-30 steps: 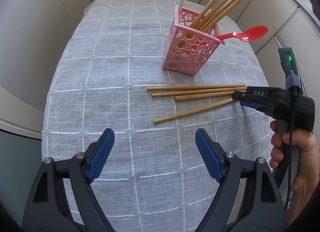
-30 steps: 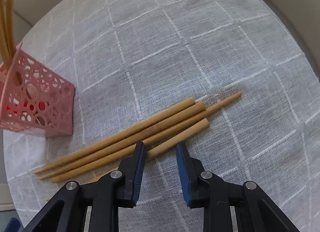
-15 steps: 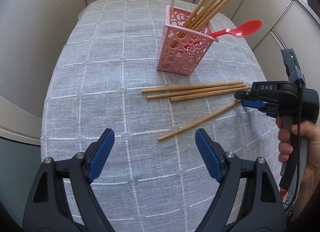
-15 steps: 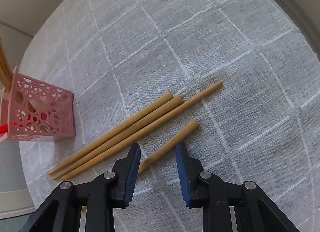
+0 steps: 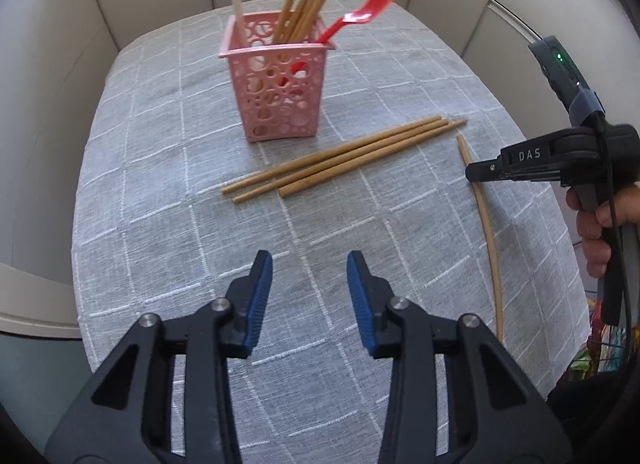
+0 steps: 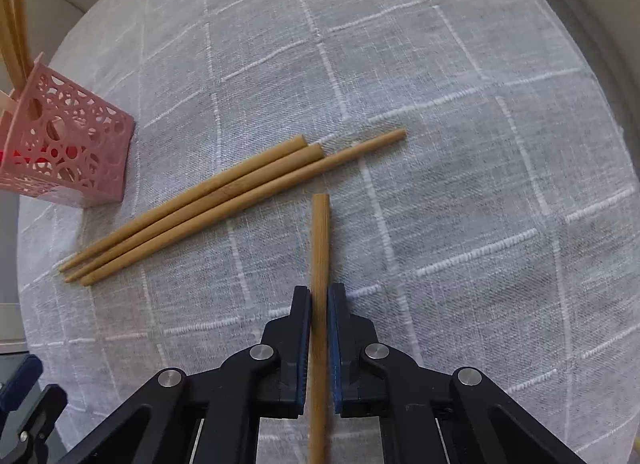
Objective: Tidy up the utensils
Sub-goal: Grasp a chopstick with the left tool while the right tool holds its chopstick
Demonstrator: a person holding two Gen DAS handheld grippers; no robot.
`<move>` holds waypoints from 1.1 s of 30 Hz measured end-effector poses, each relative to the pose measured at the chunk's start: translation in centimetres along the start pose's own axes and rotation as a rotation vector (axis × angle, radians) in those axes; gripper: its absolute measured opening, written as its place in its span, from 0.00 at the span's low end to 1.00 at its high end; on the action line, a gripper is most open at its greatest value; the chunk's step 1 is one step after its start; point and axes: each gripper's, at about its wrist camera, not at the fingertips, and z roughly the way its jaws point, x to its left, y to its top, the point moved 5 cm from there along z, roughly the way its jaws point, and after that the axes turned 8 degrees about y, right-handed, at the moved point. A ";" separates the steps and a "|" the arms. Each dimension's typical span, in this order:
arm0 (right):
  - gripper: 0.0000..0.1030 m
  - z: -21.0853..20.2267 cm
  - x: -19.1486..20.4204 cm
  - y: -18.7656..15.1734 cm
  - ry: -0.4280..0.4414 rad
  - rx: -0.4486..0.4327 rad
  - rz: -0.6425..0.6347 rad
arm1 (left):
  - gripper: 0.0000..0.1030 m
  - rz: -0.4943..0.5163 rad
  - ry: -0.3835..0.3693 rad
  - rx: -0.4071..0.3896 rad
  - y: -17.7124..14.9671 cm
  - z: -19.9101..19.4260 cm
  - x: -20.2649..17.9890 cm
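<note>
My right gripper is shut on a single wooden chopstick that runs straight between its blue pads. From the left wrist view the same chopstick lies along the cloth under the right gripper. Three more chopsticks lie side by side to its left, also seen as three chopsticks from the left wrist view. A pink perforated holder stands behind them with several chopsticks and a red spoon in it. My left gripper hovers over bare cloth, its jaws closing with nothing between them.
A grey checked tablecloth covers a round table with beige panelled walls around it. The pink holder sits at the left edge of the right wrist view. A person's hand grips the right tool's handle.
The right gripper has closed on the lone chopstick, which has swung away from the other three and lined up with the fingers. The left jaws have narrowed and the left view has rolled.
</note>
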 end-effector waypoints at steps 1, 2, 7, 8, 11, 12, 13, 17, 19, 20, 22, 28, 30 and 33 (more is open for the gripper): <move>0.05 -0.6 -0.6 -0.2 0.006 -0.010 0.001 | 0.37 0.024 0.001 -0.005 0.1 0.0 -0.8; 0.05 -1.3 -1.2 -0.5 0.017 -0.017 0.005 | 0.37 0.044 0.004 -0.010 0.3 0.0 -1.5; 0.05 -4.0 -3.3 -0.8 0.068 -0.058 0.010 | 0.19 0.171 0.060 -0.028 2.0 1.0 -5.9; 0.05 -4.4 -3.8 -1.1 0.080 -0.065 0.014 | 0.17 0.189 0.082 -0.033 2.7 1.4 -6.8; 0.05 -5.8 -3.6 -0.9 0.110 -0.075 0.015 | 0.13 0.227 0.122 -0.037 4.8 2.3 -9.1; 0.05 -6.2 -3.9 -1.0 0.117 -0.076 0.014 | 0.13 0.238 0.131 -0.041 5.5 2.5 -9.7; 0.05 -6.2 -4.0 -1.1 0.125 -0.076 0.017 | 0.13 0.252 0.150 -0.050 6.5 2.8 -10.5; 0.05 -6.9 -5.6 -1.0 0.149 -0.075 0.024 | 0.13 0.276 0.191 -0.070 9.6 4.1 -12.1; 0.05 -7.0 -5.9 -1.1 0.164 -0.073 0.027 | 0.13 0.288 0.210 -0.064 10.6 5.1 -12.2; 0.05 -6.8 -5.7 -1.0 0.173 -0.071 0.028 | 0.13 0.288 0.213 -0.056 11.0 5.6 -12.3; 0.05 -6.8 -5.6 -1.0 0.183 -0.071 0.024 | 0.13 0.273 0.209 -0.035 11.6 6.8 -11.8; 0.05 -7.2 -5.5 -0.7 0.207 -0.067 0.010 | 0.18 0.267 0.168 0.000 11.6 8.8 -11.2; 0.05 -7.2 -5.7 -0.5 0.208 -0.066 0.015 | 0.18 0.268 0.145 0.006 11.6 8.8 -11.0; 0.05 -7.1 -6.0 -0.5 0.209 -0.065 0.027 | 0.18 0.268 0.100 0.025 11.2 8.8 -10.8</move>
